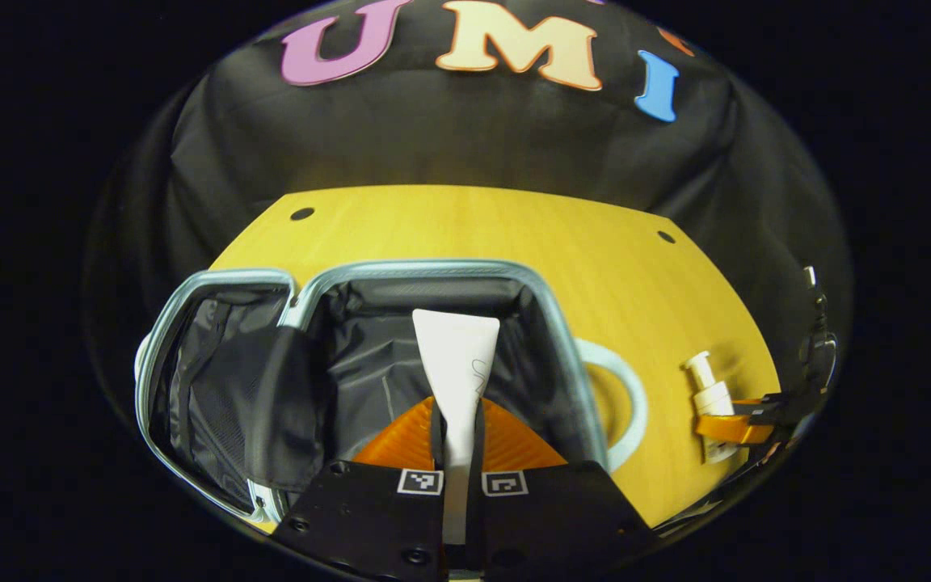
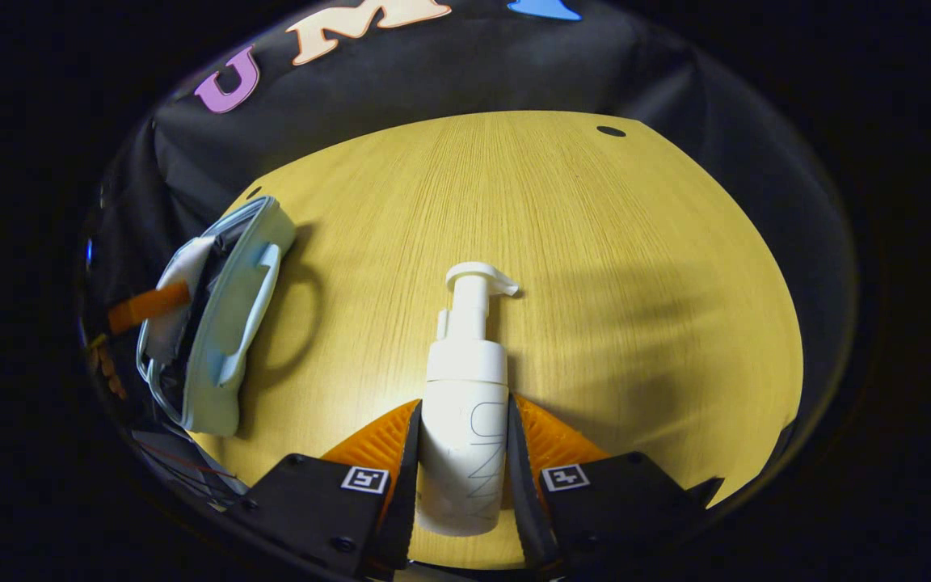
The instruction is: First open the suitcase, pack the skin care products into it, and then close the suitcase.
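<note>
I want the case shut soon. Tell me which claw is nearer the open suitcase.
Left. The left claw holds a white tube over the suitcase. The right claw grips the pump bottle on the table, off to the case's side.

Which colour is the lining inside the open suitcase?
Dark grey to black lining, framed by the pale blue suitcase rim; the left gripper view shows it best.

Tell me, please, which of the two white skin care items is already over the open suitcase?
The flat tube, held by the left gripper; the pump bottle sits on the table.
</note>
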The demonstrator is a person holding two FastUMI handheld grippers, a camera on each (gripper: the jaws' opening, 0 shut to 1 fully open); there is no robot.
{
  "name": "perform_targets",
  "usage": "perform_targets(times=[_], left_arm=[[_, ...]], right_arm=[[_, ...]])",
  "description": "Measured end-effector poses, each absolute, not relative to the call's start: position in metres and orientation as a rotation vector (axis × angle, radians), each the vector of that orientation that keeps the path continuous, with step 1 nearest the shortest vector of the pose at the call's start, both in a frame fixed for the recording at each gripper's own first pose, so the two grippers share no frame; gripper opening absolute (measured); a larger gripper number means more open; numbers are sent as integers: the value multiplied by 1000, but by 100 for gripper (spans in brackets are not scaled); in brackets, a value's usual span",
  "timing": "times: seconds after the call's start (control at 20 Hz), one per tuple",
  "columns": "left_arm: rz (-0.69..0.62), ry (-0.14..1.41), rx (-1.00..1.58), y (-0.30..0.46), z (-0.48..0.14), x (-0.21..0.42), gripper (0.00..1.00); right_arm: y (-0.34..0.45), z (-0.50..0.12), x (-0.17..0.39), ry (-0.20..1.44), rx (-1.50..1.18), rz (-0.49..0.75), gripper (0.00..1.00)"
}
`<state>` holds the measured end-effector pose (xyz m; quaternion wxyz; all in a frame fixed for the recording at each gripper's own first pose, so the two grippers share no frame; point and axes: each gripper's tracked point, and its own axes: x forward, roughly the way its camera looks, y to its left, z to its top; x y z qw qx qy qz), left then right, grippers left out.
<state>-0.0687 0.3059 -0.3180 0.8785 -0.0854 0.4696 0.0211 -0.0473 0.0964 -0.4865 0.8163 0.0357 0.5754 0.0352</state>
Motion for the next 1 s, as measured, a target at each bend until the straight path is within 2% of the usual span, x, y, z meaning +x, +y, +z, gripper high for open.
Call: perform_targets(times=[0.25,0.35,0.4,0.45,0.5,0.55,0.6,0.75,1.0], left_arm=[[89,1075,-228,327,-365,-93,4],[82,1013,-230,328,-362,-85,4],[81,1043,-236,327,-363,-90,4],[81,1031,-245,328,-362,-91,15],[80,1005,-245,329,-357,-88,18],[76,955,-245,328,-345,-81,25],[58,912,-246,326,-332,-76,43],[49,830,-226,337,-296,-71,82],[150,729,-233,408,-241,-86,81]], right_arm=[[118,-458,-25,1193,169,63,54],[140,-444,-14,1167,217,79,54],[153,-435,-8,1158,239,95,54],[168,-427,-3,1150,262,118,53],[185,-418,3,1137,283,142,54],[204,-411,6,1131,296,173,53],[222,-403,10,1123,305,206,53],[277,-395,13,1128,329,292,53],[360,-413,5,1182,315,396,53]])
